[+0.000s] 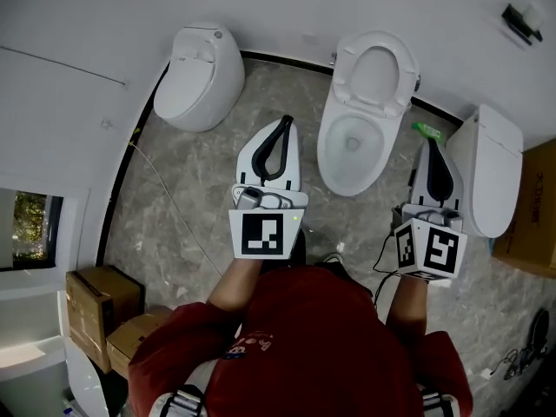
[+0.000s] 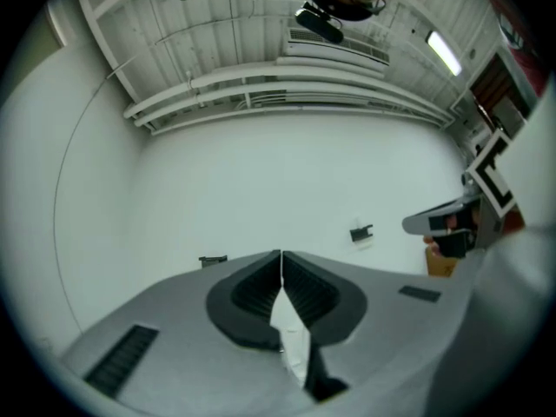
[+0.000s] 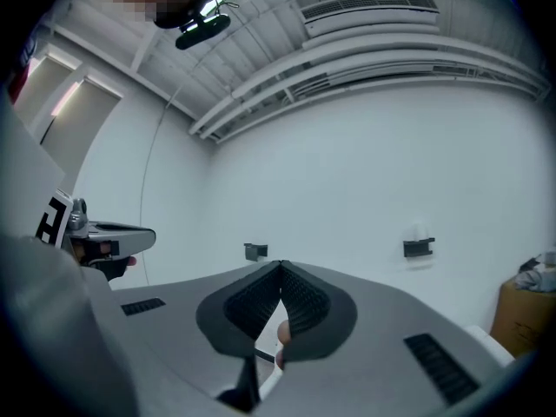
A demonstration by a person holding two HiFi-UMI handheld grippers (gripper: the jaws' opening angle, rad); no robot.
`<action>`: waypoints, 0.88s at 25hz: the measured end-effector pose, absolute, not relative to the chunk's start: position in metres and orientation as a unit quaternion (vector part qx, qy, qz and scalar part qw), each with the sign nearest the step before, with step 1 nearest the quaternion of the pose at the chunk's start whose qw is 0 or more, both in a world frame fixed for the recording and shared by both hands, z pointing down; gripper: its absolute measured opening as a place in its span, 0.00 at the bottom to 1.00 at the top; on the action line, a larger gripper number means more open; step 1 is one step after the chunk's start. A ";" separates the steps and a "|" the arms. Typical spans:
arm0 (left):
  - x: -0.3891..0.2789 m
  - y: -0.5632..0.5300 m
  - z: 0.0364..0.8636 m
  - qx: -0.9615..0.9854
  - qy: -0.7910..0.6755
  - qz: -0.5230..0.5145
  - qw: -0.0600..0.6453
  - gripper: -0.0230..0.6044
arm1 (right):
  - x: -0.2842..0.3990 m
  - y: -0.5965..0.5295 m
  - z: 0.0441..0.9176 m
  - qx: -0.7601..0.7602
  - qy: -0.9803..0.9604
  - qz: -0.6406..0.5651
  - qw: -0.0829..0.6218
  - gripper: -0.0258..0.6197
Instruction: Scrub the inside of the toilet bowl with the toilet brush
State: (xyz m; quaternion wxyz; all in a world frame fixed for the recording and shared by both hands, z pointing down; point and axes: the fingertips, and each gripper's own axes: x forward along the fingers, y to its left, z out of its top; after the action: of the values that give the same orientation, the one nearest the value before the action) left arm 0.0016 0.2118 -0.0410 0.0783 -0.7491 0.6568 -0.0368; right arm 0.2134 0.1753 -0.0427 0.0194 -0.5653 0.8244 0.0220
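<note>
In the head view an open white toilet stands ahead with its seat down and its bowl showing. My left gripper is shut and empty, held over the floor left of that bowl. My right gripper is also shut and empty, to the right of the bowl. Just past its tip lies a small green object; I cannot tell whether it is the brush. In the left gripper view the jaws meet at the tips against a bare white wall. The right gripper view shows the same.
A closed toilet stands at the left and another at the right. Cardboard boxes sit at the lower left, and one more at the right edge. A dark bracket is on the wall. A thin cable runs over the floor.
</note>
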 end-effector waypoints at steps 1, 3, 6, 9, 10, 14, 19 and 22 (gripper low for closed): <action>-0.013 0.204 -0.041 -0.744 0.662 -0.035 0.079 0.03 | 0.198 0.166 -0.043 -0.558 0.829 0.024 0.019 0.04; -0.044 0.186 -0.039 -0.736 0.671 -0.035 0.079 0.03 | 0.165 0.143 -0.044 -0.546 0.837 0.028 0.015 0.04; -0.095 0.157 -0.037 -0.727 0.681 -0.033 0.082 0.03 | 0.112 0.108 -0.039 -0.531 0.847 0.022 0.006 0.04; -0.149 0.129 -0.024 -0.721 0.688 -0.039 0.068 0.03 | 0.055 0.073 -0.027 -0.519 0.855 0.004 -0.009 0.04; -0.167 0.118 -0.017 -0.720 0.690 -0.043 0.060 0.03 | 0.037 0.061 -0.021 -0.515 0.857 -0.003 -0.014 0.04; -0.226 0.079 0.014 -0.718 0.693 -0.051 0.040 0.03 | -0.029 0.017 0.010 -0.504 0.862 -0.026 -0.041 0.04; -0.276 0.037 0.071 -0.713 0.698 -0.072 0.010 0.03 | -0.086 -0.028 0.071 -0.496 0.862 -0.049 -0.088 0.04; -0.290 0.013 0.114 -0.708 0.702 -0.079 -0.001 0.03 | -0.103 -0.054 0.129 -0.489 0.860 -0.072 -0.127 0.04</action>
State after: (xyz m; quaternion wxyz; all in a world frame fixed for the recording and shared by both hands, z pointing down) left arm -0.2896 0.0129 0.1138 -0.0008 -0.7080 0.7018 -0.0791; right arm -0.1029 -0.0543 0.1294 -0.1274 -0.4893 0.8597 -0.0719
